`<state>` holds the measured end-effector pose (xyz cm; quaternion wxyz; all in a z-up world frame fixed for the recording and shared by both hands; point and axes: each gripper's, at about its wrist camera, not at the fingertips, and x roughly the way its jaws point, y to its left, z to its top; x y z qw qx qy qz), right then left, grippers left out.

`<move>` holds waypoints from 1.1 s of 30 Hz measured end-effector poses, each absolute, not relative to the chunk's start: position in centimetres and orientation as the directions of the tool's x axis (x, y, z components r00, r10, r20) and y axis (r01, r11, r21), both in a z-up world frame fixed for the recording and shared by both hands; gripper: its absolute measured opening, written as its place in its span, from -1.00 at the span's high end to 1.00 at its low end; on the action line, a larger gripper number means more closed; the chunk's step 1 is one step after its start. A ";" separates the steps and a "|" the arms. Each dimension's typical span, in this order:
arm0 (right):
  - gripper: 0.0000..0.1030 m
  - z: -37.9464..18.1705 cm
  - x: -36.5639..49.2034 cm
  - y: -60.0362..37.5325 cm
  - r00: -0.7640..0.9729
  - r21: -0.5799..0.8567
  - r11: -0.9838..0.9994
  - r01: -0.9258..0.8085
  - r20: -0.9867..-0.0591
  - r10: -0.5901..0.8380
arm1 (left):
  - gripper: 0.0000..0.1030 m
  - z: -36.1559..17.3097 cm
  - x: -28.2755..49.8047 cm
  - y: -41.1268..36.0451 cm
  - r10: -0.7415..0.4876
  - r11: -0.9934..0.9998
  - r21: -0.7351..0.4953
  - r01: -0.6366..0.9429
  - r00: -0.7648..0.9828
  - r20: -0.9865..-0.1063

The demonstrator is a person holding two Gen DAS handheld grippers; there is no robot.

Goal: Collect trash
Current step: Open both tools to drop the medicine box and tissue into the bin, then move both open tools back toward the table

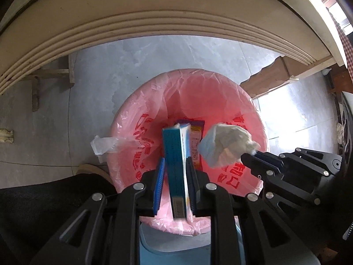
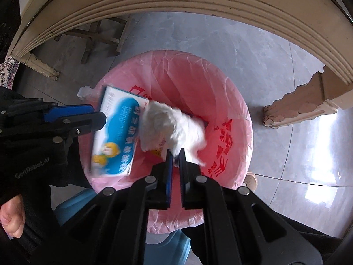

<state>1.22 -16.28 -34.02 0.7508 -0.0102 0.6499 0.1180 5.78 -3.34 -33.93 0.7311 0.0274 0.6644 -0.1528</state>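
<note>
The left gripper (image 1: pixel 175 172) holds a blue-and-white carton (image 1: pixel 176 165) edge-on between its blue pads (image 1: pixel 159 187), above the pink-lined bin (image 1: pixel 231 101). The right gripper (image 1: pixel 248 156) enters from the right, pinching a crumpled white tissue (image 1: pixel 225 145) over the same opening. A packet (image 1: pixel 196 141) lies inside the liner.

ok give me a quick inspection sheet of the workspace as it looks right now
Surface: grey tiled floor.
Job's things: bin with pink liner; blue and white box and crumpled tissue held over it.
Clutter: another packet already inside the bin.
Grippers: left gripper shut on the box; right gripper shut on the tissue.
Cables: nothing seen.
Surroundings: cream table edge, carved table leg, wooden stool.
</note>
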 end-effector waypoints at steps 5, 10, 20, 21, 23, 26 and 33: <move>0.41 -33.8 1.3 -16.3 0.142 0.137 0.974 -0.181 -0.976 0.163 | 0.56 -33.8 5.8 -3.5 -0.170 0.953 -0.141 0.266 0.086 -0.982; 0.21 -33.6 1.3 -16.5 0.153 0.137 0.976 -0.170 -0.975 0.164 | 0.24 -33.6 5.8 -3.5 -0.164 0.953 -0.131 0.274 0.101 -0.981; -0.06 -32.5 1.2 -16.7 0.181 0.139 0.978 -0.158 -0.969 0.167 | -0.37 -31.9 5.5 -3.0 -0.171 0.962 -0.128 0.240 0.167 -0.971; -0.08 -32.3 1.2 -16.7 0.187 0.136 0.978 -0.158 -0.968 0.165 | -0.42 -31.6 5.4 -2.9 -0.174 0.964 -0.131 0.233 0.176 -0.969; -0.14 -31.8 1.1 -16.7 0.201 0.139 0.978 -0.157 -0.965 0.170 | -0.50 -31.0 5.3 -2.7 -0.174 0.964 -0.127 0.233 0.190 -0.966; -0.21 -30.8 0.7 -16.7 0.221 0.143 0.978 -0.152 -0.959 0.175 | -0.51 -29.9 4.9 -2.6 -0.162 0.965 -0.107 0.240 0.225 -0.961; -0.33 -27.0 -0.3 -17.4 0.299 0.133 0.981 -0.141 -0.939 0.171 | -0.54 -26.4 3.9 -1.5 -0.194 0.960 -0.124 0.251 0.280 -0.940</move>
